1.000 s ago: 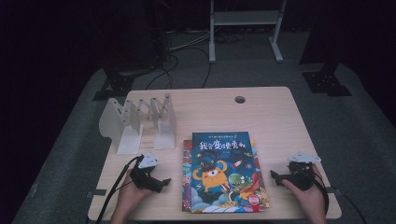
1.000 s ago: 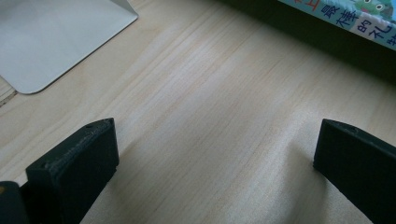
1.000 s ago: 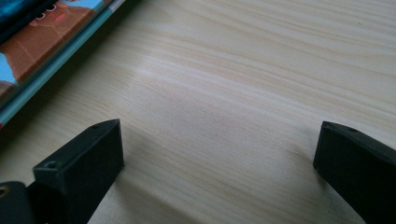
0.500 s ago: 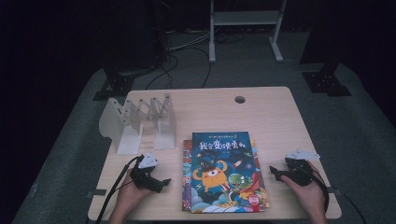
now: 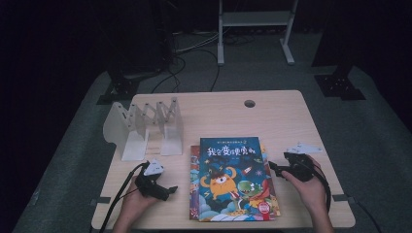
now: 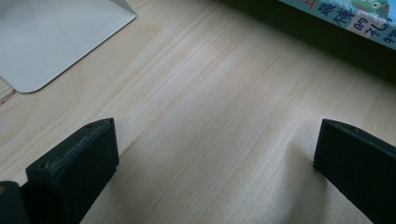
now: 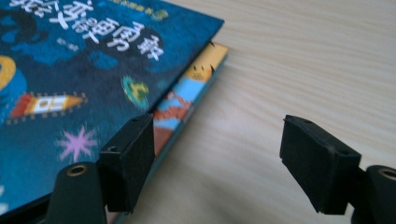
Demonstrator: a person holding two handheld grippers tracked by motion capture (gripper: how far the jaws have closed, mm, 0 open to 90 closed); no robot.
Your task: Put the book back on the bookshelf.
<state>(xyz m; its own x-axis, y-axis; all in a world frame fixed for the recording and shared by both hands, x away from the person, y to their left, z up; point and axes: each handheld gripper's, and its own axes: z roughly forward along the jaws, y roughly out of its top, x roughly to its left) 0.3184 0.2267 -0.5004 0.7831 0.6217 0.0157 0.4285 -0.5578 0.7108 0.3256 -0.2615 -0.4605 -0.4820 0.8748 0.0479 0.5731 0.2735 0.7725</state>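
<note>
- Looking at the right tool (image 7: 217, 158) first: its jaws have just been closing and now stand partly apart, with bare bench between them and no grip on anything.
- One jaw sits right over the edge of the top book (image 7: 93, 70), the other out over the wood beside it.
- That top book lies flat on a second book (image 7: 196, 88), mid-bench near the front edge, with the right tool just beside its right side.
- To do this well, I'd get the lower jaw under the top cover's edge only, so the book below isn't pinched too, then close firmly before lifting.
- The left tool (image 5: 170, 190) rests wide open and empty, left of the books.
- The book stand (image 5: 145, 126) waits behind it, probably where the book goes.
</note>
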